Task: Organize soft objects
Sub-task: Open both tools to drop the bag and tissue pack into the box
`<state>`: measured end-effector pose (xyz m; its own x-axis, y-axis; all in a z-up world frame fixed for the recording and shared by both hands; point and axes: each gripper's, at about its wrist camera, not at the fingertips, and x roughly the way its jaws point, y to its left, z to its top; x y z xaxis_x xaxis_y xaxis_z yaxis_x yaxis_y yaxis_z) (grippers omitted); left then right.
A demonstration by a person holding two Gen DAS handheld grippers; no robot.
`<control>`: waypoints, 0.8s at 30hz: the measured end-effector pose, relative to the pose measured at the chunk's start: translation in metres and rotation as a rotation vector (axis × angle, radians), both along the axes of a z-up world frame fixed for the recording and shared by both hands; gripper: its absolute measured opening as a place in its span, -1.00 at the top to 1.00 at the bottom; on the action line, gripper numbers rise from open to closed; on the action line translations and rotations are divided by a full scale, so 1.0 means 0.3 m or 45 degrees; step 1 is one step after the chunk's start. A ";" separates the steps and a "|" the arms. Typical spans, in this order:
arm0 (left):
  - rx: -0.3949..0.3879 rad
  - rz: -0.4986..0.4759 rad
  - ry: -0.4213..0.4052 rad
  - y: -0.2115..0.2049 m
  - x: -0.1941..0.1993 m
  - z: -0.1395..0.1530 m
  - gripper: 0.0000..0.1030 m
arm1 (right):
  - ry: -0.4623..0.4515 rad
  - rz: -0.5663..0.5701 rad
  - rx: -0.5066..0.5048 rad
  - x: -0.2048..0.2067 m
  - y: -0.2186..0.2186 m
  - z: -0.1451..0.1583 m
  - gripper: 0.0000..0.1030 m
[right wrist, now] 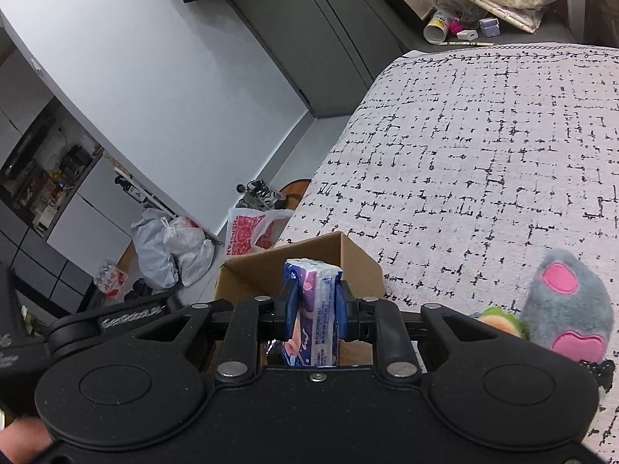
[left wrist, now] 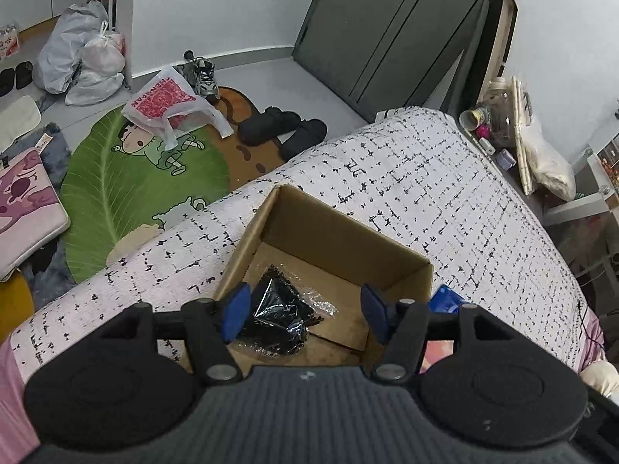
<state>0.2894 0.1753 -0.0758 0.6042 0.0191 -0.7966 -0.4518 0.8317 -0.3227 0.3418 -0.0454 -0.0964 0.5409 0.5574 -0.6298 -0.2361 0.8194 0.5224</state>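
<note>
An open cardboard box [left wrist: 329, 232] stands on the white, black-flecked bed cover [left wrist: 425, 178]. On its bottom lies a black item in a clear plastic bag [left wrist: 280, 311]. My left gripper [left wrist: 304, 297] hangs over the box, open; the bag lies close to the left pad and far from the right one. In the right wrist view my right gripper [right wrist: 315, 290] is shut on a blue and white tissue pack [right wrist: 313, 301], held upright above the near side of the box [right wrist: 348, 259]. A grey plush toy with pink paw pads [right wrist: 568, 309] lies on the bed cover to the right.
Left of the bed, on the floor, lie a green leaf rug [left wrist: 127, 178], a red-and-white plastic bag [left wrist: 170, 104], black slippers [left wrist: 282, 127], sneakers [left wrist: 201, 73] and several grey bags [left wrist: 81, 58]. A cluttered side table [left wrist: 514, 131] stands beyond the bed's far right corner.
</note>
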 end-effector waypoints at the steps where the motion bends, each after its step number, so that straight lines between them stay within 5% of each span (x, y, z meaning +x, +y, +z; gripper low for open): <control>1: -0.004 0.002 -0.013 0.004 -0.009 0.004 -0.20 | 0.004 -0.001 -0.003 0.003 0.005 0.001 0.60; 7: 0.013 0.049 -0.021 0.014 -0.054 0.034 -0.27 | -0.028 0.029 0.021 0.020 0.038 0.049 0.49; 8: 0.016 0.060 -0.018 0.012 -0.062 0.040 -0.28 | -0.030 0.041 0.023 0.022 0.044 0.055 0.35; 9: 0.019 0.068 -0.021 0.010 -0.072 0.046 -0.28 | -0.020 0.052 0.026 0.026 0.045 0.057 -0.11; 11: 0.029 0.068 -0.044 0.001 -0.094 0.061 -0.38 | -0.002 0.024 0.010 0.019 0.030 0.069 -0.49; 18: 0.073 0.129 -0.113 -0.044 -0.165 0.102 -0.61 | -0.060 0.002 -0.021 -0.059 -0.065 0.114 -0.61; 21: 0.091 0.076 -0.126 -0.075 -0.184 0.115 -0.62 | -0.093 -0.007 -0.021 -0.092 -0.102 0.135 -0.94; 24: 0.070 0.038 -0.125 -0.107 -0.200 0.127 -0.62 | -0.139 -0.018 -0.007 -0.124 -0.132 0.155 -0.99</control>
